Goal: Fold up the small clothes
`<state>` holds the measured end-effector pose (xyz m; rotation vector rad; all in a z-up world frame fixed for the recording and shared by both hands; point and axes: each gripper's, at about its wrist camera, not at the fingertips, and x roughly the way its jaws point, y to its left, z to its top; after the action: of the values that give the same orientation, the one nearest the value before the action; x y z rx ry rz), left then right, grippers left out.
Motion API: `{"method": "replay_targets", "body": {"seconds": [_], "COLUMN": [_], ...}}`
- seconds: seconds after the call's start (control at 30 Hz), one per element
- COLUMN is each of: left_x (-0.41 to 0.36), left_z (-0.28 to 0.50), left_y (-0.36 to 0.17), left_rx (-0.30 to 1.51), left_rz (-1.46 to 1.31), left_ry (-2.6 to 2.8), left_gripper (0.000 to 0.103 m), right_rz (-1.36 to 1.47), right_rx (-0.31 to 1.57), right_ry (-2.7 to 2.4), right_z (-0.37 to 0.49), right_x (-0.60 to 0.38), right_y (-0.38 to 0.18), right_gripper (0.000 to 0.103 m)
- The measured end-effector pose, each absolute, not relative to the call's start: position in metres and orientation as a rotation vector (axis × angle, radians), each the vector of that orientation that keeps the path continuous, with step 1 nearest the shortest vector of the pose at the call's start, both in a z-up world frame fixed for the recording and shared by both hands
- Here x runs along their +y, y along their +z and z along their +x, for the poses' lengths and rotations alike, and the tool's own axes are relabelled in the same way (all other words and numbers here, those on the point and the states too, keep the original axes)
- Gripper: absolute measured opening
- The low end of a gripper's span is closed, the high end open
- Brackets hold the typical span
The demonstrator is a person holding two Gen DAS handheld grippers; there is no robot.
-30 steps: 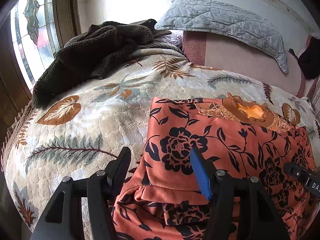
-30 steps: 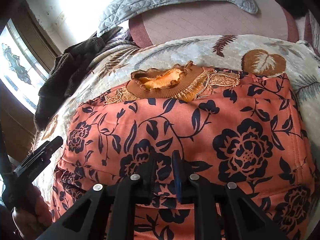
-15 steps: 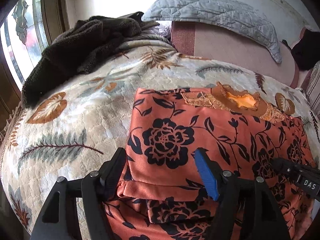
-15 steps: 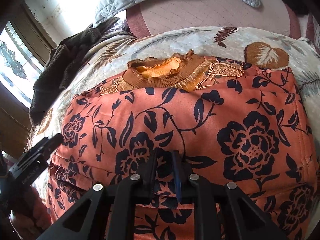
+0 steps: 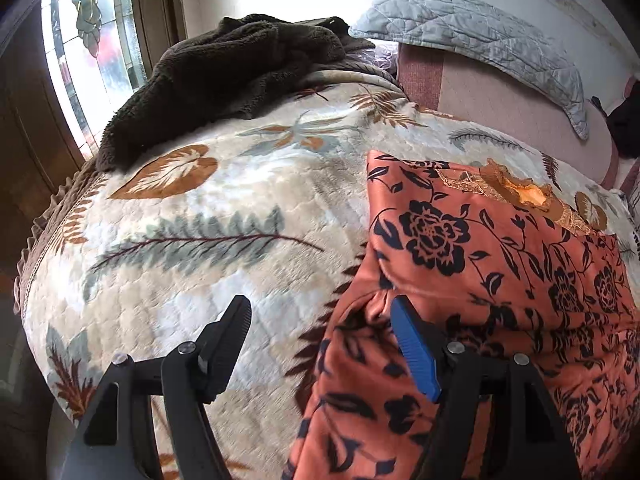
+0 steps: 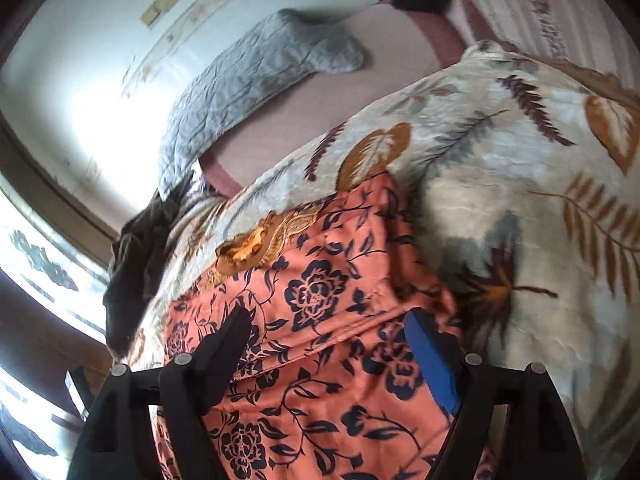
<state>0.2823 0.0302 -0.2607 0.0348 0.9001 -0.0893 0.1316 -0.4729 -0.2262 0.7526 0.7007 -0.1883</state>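
Left gripper [image 5: 320, 322]: jaws spread wide, released, nothing between them. Black finger [image 5: 224, 350] over bare leaf-print bedspread [image 5: 208, 248]; blue-padded finger [image 5: 414, 350] over left edge of orange floral top [image 5: 500, 264]. Contact with fabric not determinable. Pointed forward along bed toward far wall.

Right gripper [image 6: 328, 344]: jaws likewise wide apart, released, straddling right portion of orange floral top [image 6: 320, 320]. Black finger [image 6: 226, 344] over cloth interior; blue-padded finger [image 6: 430, 364] near right edge of cloth, beside bedspread [image 6: 520, 200]. View rolled, bed slanting up to the right; frame slightly blurred.

Orange floral top: flat on bedspread, dark navy rose print, brown ribbed collar [image 5: 524, 194] at far end with yellow lining showing. Lower part folded up, 1 fold line running across between the right gripper's fingers.

Surroundings: dark brown fleece blanket [image 5: 224, 84] heaped at far left of bed beside leaded-glass window [image 5: 88, 52]; grey quilted pillow [image 5: 480, 40] against wall; pink headboard cushion [image 5: 500, 104] below pillow.

No legible brand, label or writing in either view.
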Motion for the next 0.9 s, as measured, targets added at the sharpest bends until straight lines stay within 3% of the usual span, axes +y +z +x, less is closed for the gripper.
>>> {"method": "replay_targets", "body": {"seconds": [0.4, 0.43, 0.53, 0.67, 0.73, 0.8, 0.9], "left_x": [0.118, 0.119, 0.113, 0.111, 0.111, 0.111, 0.105], "left_z": [0.151, 0.149, 0.143, 0.141, 0.143, 0.145, 0.143], "left_y": [-0.289, -0.29, -0.292, -0.298, -0.304, -0.311, -0.317], "left_rx": [1.023, 1.024, 1.04, 1.059, 1.086, 1.121, 1.135], "left_rz": [-0.065, -0.071, -0.074, -0.092, -0.098, -0.116, -0.089], "left_ry": [-0.228, -0.236, -0.281, -0.312, -0.31, -0.319, -0.337], "left_gripper": [0.075, 0.072, 0.046, 0.042, 0.042, 0.043, 0.048], "right_rz": [0.837, 0.815, 0.736, 0.698, 0.692, 0.695, 0.671], "right_rx": [0.895, 0.919, 1.001, 1.038, 1.043, 1.048, 1.067], "right_ry": [-0.112, -0.128, -0.223, -0.256, -0.251, -0.236, -0.231], "right_z": [0.011, 0.011, 0.014, 0.015, 0.014, 0.011, 0.008], "right_x": [-0.472, -0.468, -0.462, -0.456, -0.453, -0.45, -0.445], "right_y": [-0.278, -0.283, -0.296, -0.306, -0.307, -0.307, -0.307], "right_gripper": [0.082, 0.082, 0.08, 0.077, 0.072, 0.056, 0.043]}}
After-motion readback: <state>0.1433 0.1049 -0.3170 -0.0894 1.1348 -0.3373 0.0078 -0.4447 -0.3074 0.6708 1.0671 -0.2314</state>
